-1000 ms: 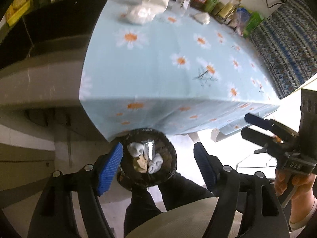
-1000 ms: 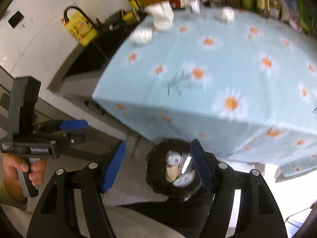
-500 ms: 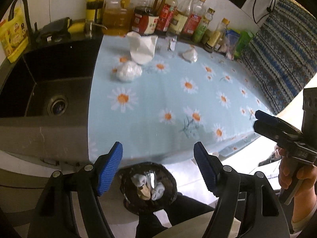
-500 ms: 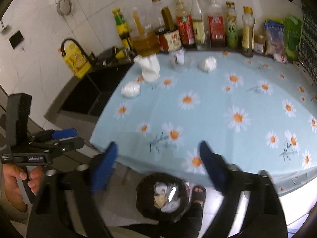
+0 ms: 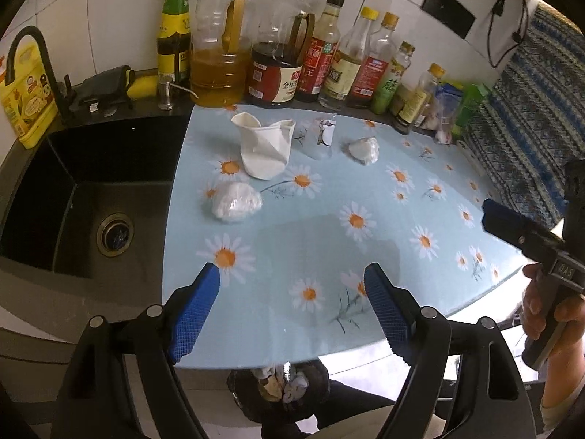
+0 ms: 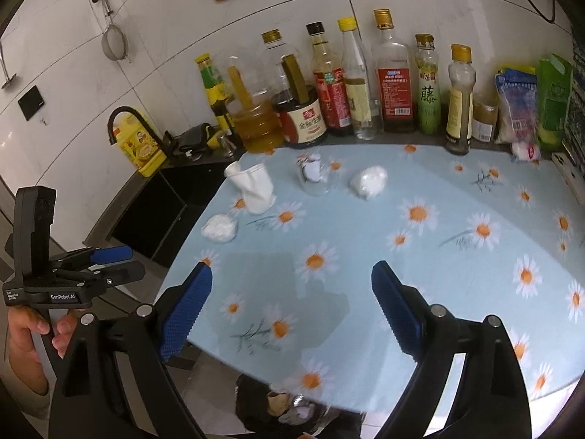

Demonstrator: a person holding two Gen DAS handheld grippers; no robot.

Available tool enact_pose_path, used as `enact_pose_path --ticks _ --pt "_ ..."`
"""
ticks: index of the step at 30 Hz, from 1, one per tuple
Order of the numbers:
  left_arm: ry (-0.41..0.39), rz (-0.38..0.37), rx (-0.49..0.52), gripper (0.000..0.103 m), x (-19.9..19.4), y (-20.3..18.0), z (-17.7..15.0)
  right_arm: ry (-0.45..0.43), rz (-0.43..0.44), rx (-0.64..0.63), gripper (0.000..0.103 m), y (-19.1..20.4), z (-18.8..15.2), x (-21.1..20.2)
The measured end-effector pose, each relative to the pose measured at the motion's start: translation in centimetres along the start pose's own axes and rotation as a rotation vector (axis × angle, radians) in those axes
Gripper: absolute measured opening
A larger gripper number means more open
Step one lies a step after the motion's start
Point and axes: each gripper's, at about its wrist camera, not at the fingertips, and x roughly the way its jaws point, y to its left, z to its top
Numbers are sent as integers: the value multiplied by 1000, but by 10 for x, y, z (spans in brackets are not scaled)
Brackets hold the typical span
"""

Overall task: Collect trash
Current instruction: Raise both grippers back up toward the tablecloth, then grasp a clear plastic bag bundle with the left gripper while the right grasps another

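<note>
Both your tools are empty. Left gripper (image 5: 292, 307): jaws opening, nothing between them. Right gripper (image 6: 292, 311): spread wide, nothing between them.

Trash left on the daisy-print blue tablecloth (image 5: 365, 256), all far of both tools:
- crumpled white plastic wad near the sink edge (image 5: 234, 203), far-left; the nearest piece
- crushed white paper cup (image 5: 265, 146) just beyond it, lying tilted with its mouth facing the far wall and its long axis running near-to-far
- small clear glass with a paper scrap inside (image 5: 321, 139), right of the cup
- second crumpled white wad (image 5: 363, 150), furthest right

Count: two wads, one cup, one glass. That's four items.

The black trash bin with scraps in it (image 5: 281, 384) sits below the near table edge, between your tools and under them.

My call: the left gripper is nearer the sink-side wad, almost straight ahead of its left pad (image 5: 193, 314). The right gripper lines up better with the right-hand wad. Reach far, pinch across the wad, then bring it back near and down to the bin.

The bottles (image 5: 318, 69) along the far wall aren't trash, so leave them.
</note>
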Motion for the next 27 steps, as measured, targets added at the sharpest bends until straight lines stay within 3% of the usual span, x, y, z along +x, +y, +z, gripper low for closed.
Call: enact_pose_path --ticks 14,24,27 --pt "118 123 -126 79 84 17 34 71 65 3 88 -76 32 59" --pt "151 205 -192 79 123 29 57 116 97 -31 88 -114 49 95" --pt "159 259 -217 79 131 36 62 132 106 -36 88 -121 54 104"
